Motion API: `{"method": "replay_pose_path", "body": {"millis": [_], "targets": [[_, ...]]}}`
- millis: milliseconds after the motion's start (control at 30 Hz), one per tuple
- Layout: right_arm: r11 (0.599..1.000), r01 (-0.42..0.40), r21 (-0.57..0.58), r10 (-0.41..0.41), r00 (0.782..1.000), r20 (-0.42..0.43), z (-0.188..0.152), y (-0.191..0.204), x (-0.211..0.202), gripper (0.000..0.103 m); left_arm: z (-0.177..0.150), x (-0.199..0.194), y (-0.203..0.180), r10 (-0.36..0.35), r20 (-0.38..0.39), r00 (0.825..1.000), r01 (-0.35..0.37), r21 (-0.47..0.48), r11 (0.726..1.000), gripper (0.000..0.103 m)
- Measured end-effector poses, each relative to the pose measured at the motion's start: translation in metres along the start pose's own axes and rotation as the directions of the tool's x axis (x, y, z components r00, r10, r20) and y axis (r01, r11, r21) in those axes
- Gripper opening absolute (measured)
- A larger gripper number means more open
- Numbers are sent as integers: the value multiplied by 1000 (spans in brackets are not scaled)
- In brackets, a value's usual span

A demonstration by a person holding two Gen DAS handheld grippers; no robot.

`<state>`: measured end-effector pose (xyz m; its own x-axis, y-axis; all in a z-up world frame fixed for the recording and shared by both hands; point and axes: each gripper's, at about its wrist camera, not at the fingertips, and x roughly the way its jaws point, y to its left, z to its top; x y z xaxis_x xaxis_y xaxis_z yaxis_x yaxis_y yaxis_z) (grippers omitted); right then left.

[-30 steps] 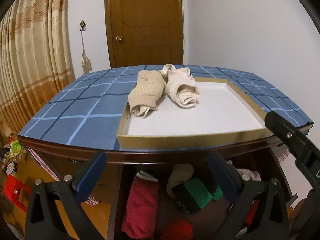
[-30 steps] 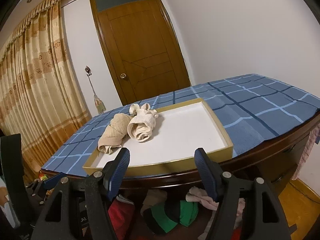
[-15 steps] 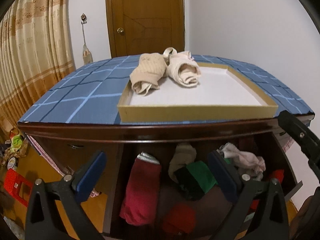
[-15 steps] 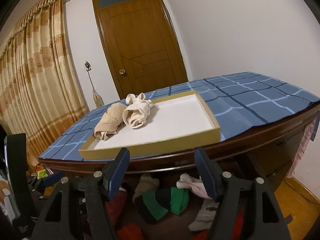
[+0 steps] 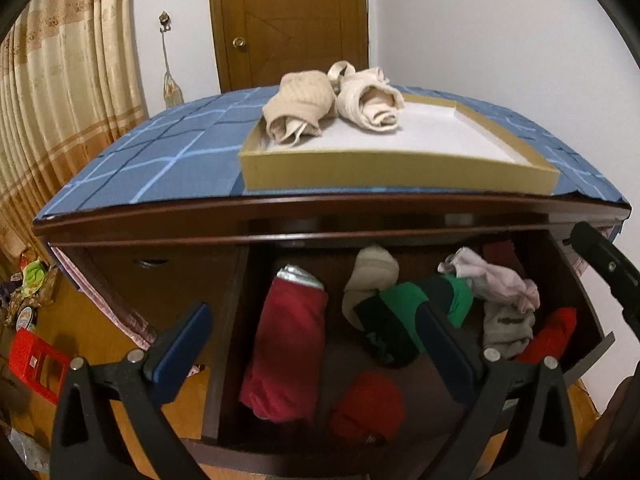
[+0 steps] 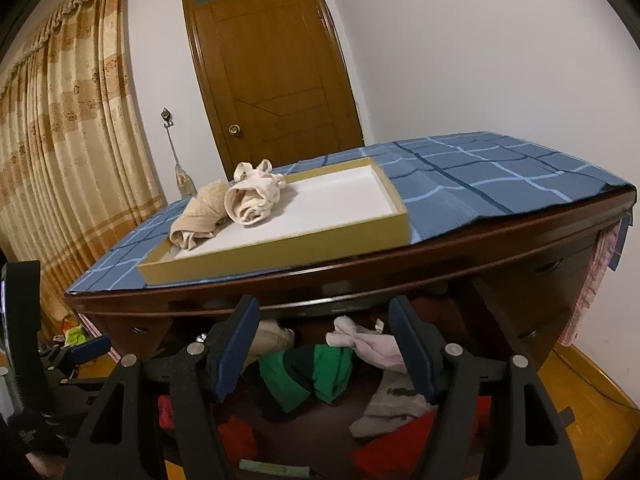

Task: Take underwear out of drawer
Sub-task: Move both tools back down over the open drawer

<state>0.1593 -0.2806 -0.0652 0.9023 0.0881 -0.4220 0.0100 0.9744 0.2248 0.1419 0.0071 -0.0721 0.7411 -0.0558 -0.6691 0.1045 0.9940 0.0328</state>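
Open drawer (image 5: 224, 320) below the surface (image 5: 160, 168): rolled underwear, red (image 5: 288, 340), green (image 5: 404, 312), pink (image 5: 496, 280). Gold tray (image 5: 400, 172) above the drawer held two beige rolls (image 5: 300, 108). Left gripper (image 5: 316, 340) and right gripper (image 6: 324, 356) before the drawer: fingers wide, empty.

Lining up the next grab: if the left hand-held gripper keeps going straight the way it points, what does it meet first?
Probably the dark red folded garment in the open wooden drawer, which lies between the open left hand-held gripper fingers' line; depth is unclear.
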Motion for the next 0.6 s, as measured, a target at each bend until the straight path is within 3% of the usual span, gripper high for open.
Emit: {"method": "replay_pose_path", "body": {"millis": [600], "targets": [[998,53,28,-49,991,-123,-30,-34,15,70,-26,17,31,6,-96,995,-8,-21,1000,103]]}}
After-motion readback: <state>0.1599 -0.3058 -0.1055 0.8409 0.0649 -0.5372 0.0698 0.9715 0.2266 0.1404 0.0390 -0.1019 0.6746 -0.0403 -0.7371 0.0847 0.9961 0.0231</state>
